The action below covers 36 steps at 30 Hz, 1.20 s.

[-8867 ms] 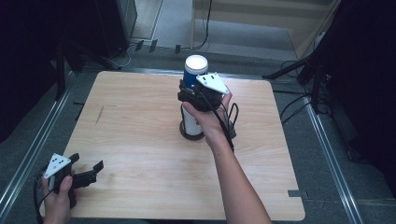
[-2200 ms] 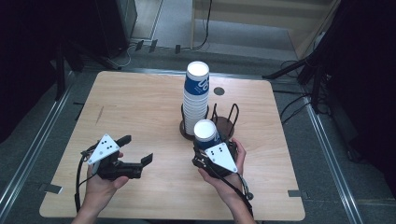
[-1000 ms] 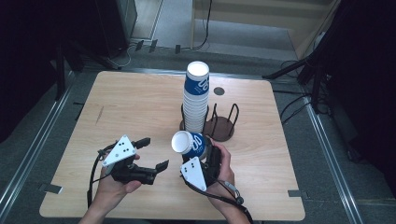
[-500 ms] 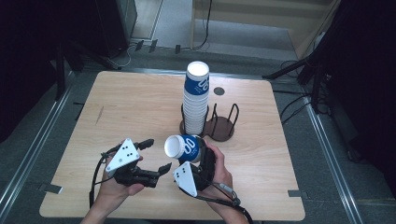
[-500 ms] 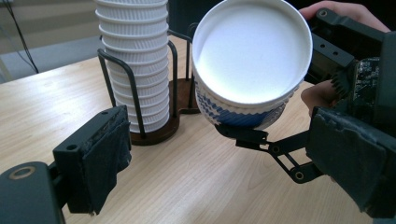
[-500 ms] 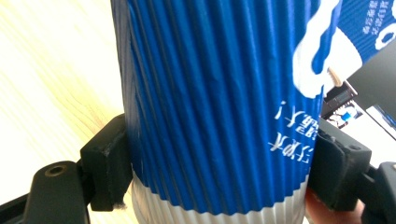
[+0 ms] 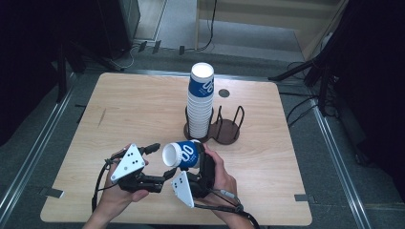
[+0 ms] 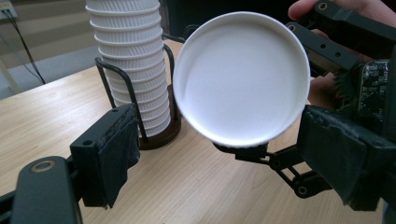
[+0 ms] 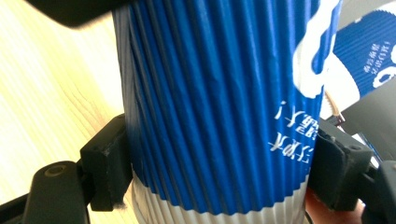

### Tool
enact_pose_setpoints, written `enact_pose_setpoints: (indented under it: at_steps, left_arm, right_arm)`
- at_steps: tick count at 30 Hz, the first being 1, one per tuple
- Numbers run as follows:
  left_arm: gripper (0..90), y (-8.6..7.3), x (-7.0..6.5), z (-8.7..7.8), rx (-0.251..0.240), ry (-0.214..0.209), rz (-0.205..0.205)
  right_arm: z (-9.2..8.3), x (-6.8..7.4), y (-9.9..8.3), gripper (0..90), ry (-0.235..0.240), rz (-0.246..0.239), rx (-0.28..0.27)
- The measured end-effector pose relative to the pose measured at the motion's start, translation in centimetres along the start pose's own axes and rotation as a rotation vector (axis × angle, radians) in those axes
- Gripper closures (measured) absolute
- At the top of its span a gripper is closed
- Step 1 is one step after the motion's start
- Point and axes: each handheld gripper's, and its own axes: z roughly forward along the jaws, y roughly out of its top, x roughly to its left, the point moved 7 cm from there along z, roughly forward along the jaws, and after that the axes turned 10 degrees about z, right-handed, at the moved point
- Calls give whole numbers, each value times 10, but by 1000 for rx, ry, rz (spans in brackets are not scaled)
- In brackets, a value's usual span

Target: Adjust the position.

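Observation:
A blue ribbed paper cup (image 7: 185,154) lies on its side in the air above the table's front edge. My right gripper (image 7: 195,160) is shut on it, and in the right gripper view its pads (image 9: 109,163) press on the cup's blue wall (image 9: 215,107). The cup's white round end (image 8: 242,79) faces my left gripper (image 7: 161,162). Its jaws have just been closing. They stand apart on either side of that end, and the pads (image 8: 116,151) do not touch it. A tall stack of the same cups (image 7: 201,102) stands upside down in a dark wire holder (image 7: 227,131).
The holder has a second, empty ring to the right of the stack. A small dark round hole (image 7: 223,93) lies in the wooden table (image 7: 133,109) behind it. Black stands and cables surround the table on the floor.
The right gripper took a cup from the stack, brought it to the front and tipped it sideways. The left gripper came in from the left toward the cup, and its jaws narrowed.

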Motion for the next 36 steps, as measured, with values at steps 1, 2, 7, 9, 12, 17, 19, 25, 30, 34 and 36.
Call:
enact_pose_setpoints:
  at_steps: [1, 2, 7, 9, 12, 17, 19, 25, 30, 34, 36]
  left_arm:
    - [143, 0, -1, 0, -1, -3, 2]
    - [148, 0, -1, 0, -1, -2, 9]
    - [160, 1, -2, 0, -10, -2, 20]
    - [169, 2, -3, -1, -12, 0, 29]
    - [170, 2, -2, -1, -16, -5, 22]
    - [220, 2, -5, 0, -21, -12, 29]
    - [220, 2, -5, 0, -22, -13, 29]
    - [243, 2, -7, 0, -29, -24, 29]
    - [264, 2, -8, 1, -28, -35, 27]
    - [274, 2, -9, 2, -18, -31, 21]
    - [277, 2, -9, 3, -14, -32, 13]
  right_arm:
    - [0, 1, 0, 198, 2, -6, -1]
    - [-1, 3, 1, 198, 3, -24, -2]
    - [-2, 6, 3, 197, 8, -46, -4]
    - [-2, 7, 3, 197, 13, -51, -5]
    - [-2, 9, 3, 196, 15, -63, -8]
    - [-2, 11, 4, 195, 15, -89, -15]
    - [-2, 12, 5, 195, 18, -92, -19]
    - [-3, 13, 5, 194, 29, -116, -30]
    - [-3, 13, 5, 190, 33, -127, -37]
    - [-3, 13, 3, 178, 31, -133, -35]
    - [-3, 13, 3, 168, 39, -124, -28]
